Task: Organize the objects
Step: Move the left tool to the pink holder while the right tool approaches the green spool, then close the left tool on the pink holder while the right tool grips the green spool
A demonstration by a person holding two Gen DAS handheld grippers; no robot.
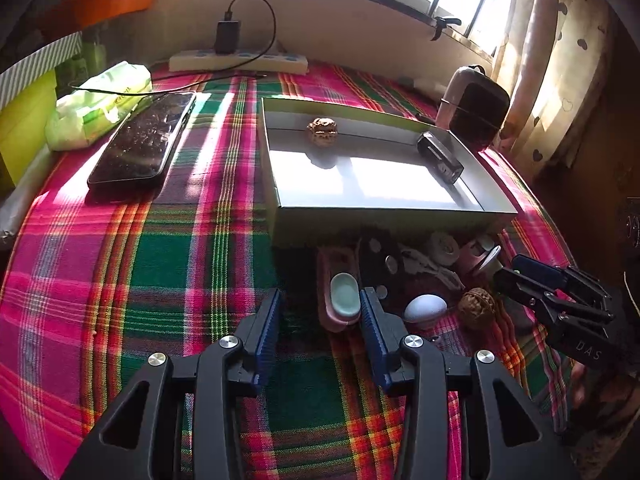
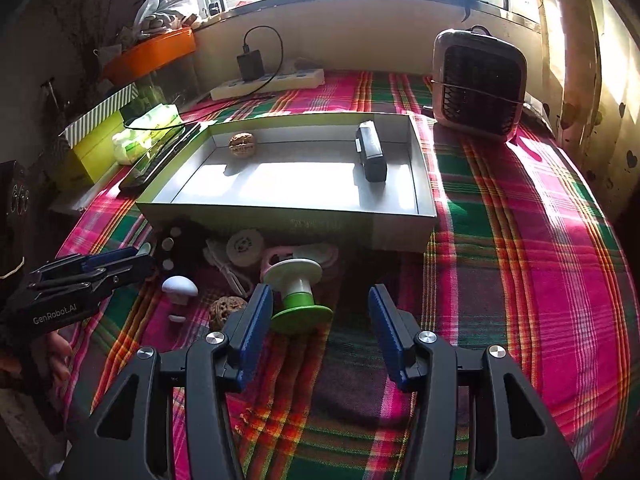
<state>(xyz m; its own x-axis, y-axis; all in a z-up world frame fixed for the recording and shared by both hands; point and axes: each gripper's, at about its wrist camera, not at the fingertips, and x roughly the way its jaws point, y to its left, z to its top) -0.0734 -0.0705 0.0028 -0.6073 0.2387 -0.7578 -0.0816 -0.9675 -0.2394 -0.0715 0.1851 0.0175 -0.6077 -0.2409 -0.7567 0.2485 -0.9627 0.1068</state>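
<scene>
A shallow open box (image 1: 280,184) (image 2: 424,184) sits on the plaid cloth. It holds a walnut (image 1: 322,130) (image 2: 242,144) and a black device (image 1: 439,156) (image 2: 371,154). In front of it lies a pile of small things: a pink case with a pale oval (image 1: 343,294), coins (image 1: 391,263), a white mushroom shape (image 1: 425,307) (image 2: 179,287), a second walnut (image 1: 477,307) (image 2: 226,307), a round white disc (image 2: 245,247), and a green-and-white spool (image 2: 299,294). My left gripper (image 1: 320,314) is open and empty just before the pink case. My right gripper (image 2: 320,312) is open, the spool beside its left finger.
A phone (image 1: 146,140) and a tissue pack (image 1: 100,100) lie left of the box. A power strip with charger (image 1: 236,60) (image 2: 268,80) lies along the back wall. A small fan heater (image 2: 478,84) stands at the back right. A green box (image 2: 96,148) stands at left.
</scene>
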